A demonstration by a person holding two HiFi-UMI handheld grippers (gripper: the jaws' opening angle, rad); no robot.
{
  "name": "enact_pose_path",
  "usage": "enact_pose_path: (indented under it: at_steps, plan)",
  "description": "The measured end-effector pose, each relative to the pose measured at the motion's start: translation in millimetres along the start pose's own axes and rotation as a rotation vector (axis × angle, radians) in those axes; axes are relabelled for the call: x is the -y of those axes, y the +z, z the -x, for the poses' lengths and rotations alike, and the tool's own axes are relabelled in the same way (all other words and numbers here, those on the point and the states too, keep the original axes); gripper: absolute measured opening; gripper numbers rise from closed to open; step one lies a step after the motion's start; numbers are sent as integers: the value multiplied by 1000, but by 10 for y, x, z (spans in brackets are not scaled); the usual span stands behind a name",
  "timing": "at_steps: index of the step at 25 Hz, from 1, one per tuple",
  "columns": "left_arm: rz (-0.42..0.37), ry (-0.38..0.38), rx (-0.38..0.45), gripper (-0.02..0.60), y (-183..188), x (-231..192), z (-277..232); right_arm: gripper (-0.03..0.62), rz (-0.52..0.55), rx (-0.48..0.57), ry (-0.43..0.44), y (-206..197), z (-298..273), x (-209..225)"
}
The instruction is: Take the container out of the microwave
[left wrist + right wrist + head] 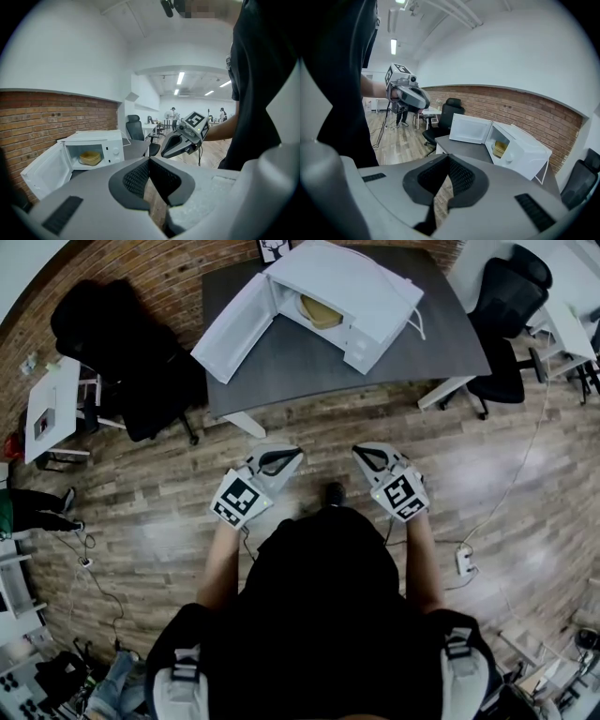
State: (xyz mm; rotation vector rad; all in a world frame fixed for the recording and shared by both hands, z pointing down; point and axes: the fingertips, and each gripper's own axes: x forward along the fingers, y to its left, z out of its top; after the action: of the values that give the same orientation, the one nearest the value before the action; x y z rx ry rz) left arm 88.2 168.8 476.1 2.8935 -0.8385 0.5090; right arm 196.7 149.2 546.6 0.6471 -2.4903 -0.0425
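Note:
A white microwave (347, 296) stands on a dark grey table (412, 352) with its door (232, 329) swung open to the left. A yellow container (319, 312) sits inside the cavity, also visible as the container (90, 158) and the container (500, 148). My left gripper (281, 459) and right gripper (367, 457) hang side by side over the wooden floor, well short of the table. Both are shut with nothing between the pads. In the gripper views the left gripper (149, 161) and right gripper (449, 159) each show their jaws closed tip to tip.
A black office chair (117, 343) stands left of the table and another chair (506, 306) to its right. White desks (52, 409) sit at both sides. A cable with a power strip (463, 561) lies on the floor at the right. A brick wall (42, 117) runs behind the microwave.

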Motion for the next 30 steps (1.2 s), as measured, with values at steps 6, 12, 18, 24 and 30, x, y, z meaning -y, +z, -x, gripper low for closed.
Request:
enact_pose_path:
  at_steps: [6,12,18,24,30]
  plan:
    - [36,37,-2,2,49,-13,-236,-3,30,3,40,-82,31,245]
    - [36,71,-6,2,109,-80,-404,-3,58,2,79,-139,5,414]
    - [52,95,-1,2,154,-136,-575,-3,93,13,109,-198,0,562]
    - [51,115,0,2,203,-122,-692,-3,100,10,115,-278,50,687]
    - [69,126,-10,3,145,-79,-746,-3,84,13,118,-379,67,706]
